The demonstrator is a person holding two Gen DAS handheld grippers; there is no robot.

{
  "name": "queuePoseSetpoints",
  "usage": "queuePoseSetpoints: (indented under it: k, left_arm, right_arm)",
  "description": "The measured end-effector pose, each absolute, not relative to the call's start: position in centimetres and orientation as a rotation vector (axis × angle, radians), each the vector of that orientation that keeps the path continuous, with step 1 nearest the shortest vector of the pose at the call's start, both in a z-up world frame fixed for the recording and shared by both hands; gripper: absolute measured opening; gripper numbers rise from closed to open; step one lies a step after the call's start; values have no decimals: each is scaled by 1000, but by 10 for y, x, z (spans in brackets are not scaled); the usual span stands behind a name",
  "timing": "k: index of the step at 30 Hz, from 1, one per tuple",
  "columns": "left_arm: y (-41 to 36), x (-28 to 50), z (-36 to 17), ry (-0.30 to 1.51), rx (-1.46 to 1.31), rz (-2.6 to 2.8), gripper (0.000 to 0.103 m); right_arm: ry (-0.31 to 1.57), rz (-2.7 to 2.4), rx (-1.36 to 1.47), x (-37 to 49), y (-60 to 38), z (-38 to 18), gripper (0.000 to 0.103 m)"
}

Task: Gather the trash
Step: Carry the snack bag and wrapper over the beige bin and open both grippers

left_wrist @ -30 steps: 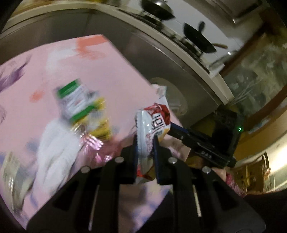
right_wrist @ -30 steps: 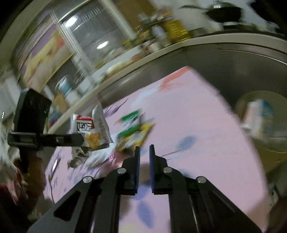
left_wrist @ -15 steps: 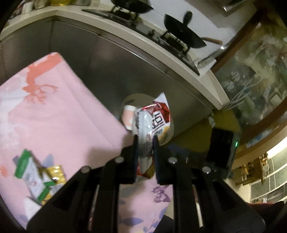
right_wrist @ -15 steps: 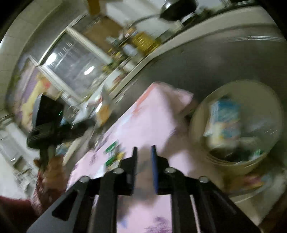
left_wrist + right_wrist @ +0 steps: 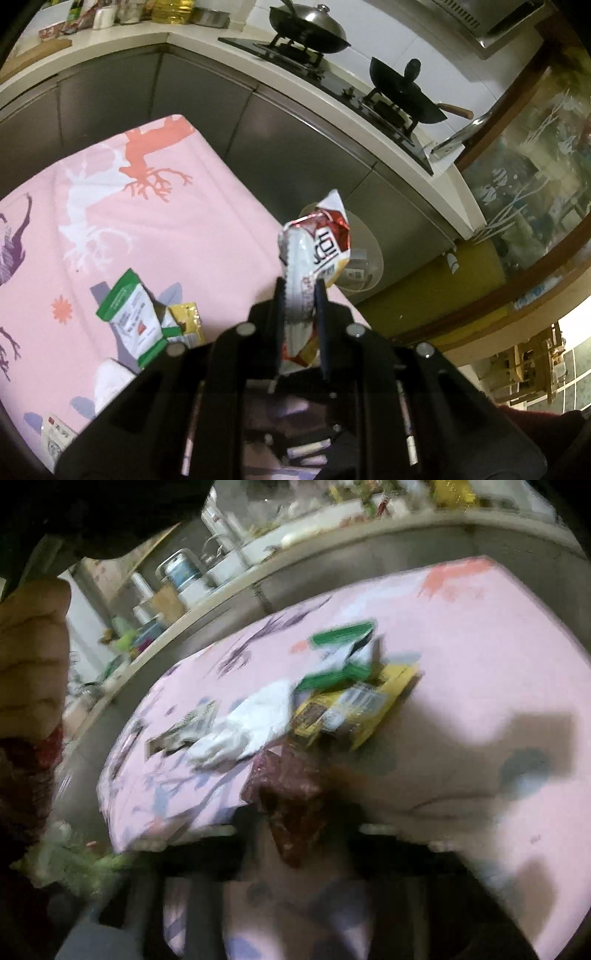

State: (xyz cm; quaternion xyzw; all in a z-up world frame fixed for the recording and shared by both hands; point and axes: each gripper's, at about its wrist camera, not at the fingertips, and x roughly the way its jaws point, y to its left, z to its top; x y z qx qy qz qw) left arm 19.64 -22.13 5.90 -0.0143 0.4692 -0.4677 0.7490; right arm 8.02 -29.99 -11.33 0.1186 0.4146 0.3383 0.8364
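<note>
L gripper (image 5: 299, 295) clamped on a red/white snack wrapper (image 5: 317, 254); both fingers press its lower part, wrapper stands upright above the tips, top corner crumpled. Wrapper is held in air over the edge of the pink tablecloth (image 5: 147, 221), w/ a round clear bin (image 5: 365, 258) on the floor behind it, next to the grey cabinet fronts (image 5: 295, 147); bin partly hidden by wrapper, contents not readable. On the cloth, L of the gripper: green/white packet (image 5: 131, 317), yellow packet (image 5: 188, 321) touching its lower side, white crumpled tissue (image 5: 109, 384) near the cloth's near edge, one more small printed packet (image 5: 55, 439) at the bottom-L corner. Bkgd: two woks (image 5: 310, 26) on a stove atop the counter. R wrist view heavily motion-blurred. R gripper (image 5: 295, 834) low over the cloth at the trash pile; fingers smeared dark, so finger gap – cannot tell. A dark red/maroon wrapper (image 5: 288, 786) sits right at the tips; whether it is gripped or just beside – cannot tell. Beyond it in that view: white tissue (image 5: 251, 727), yellow packet (image 5: 354, 709), green/white packet (image 5: 343, 653), all touching or overlapping in one cluster. Person's hand (image 5: 33, 657) at far L edge of that view.
</note>
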Motion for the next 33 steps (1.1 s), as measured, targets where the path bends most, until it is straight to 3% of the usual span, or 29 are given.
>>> queuePoseSetpoints:
  k: [2, 9, 16, 26, 28, 29, 30, 32, 33]
  left_arm:
    - [-225, 195, 61, 1025, -22, -1027, 14]
    - [-296, 184, 61, 1020, 53, -1126, 14]
    - [-403, 170, 35, 1054, 161, -1205, 14]
    - [-494, 161, -39, 1175, 286, -1191, 14]
    - [-503, 162, -47, 1155, 309, -1166, 15]
    - [-508, 163, -56, 1164, 327, -1148, 19]
    - [-512, 163, -62, 1179, 338, -1135, 22]
    - [-516, 165, -76, 1209, 365, -1080, 48]
    - [-516, 167, -82, 1210, 372, -1053, 51]
  right_arm:
    - [855, 723, 289, 71, -312, -108, 7]
    - [704, 521, 429, 14, -437, -77, 7]
    - [521, 6, 580, -15, -619, -52, 7]
    - [758, -102, 496, 87, -646, -106, 7]
    - [791, -76, 552, 99, -651, -121, 11]
    - [805, -73, 574, 102, -655, -125, 18]
    - [810, -77, 583, 103, -658, -127, 33]
    - [797, -77, 572, 103, -659, -126, 61]
    - [781, -81, 563, 101, -659, -122, 64]
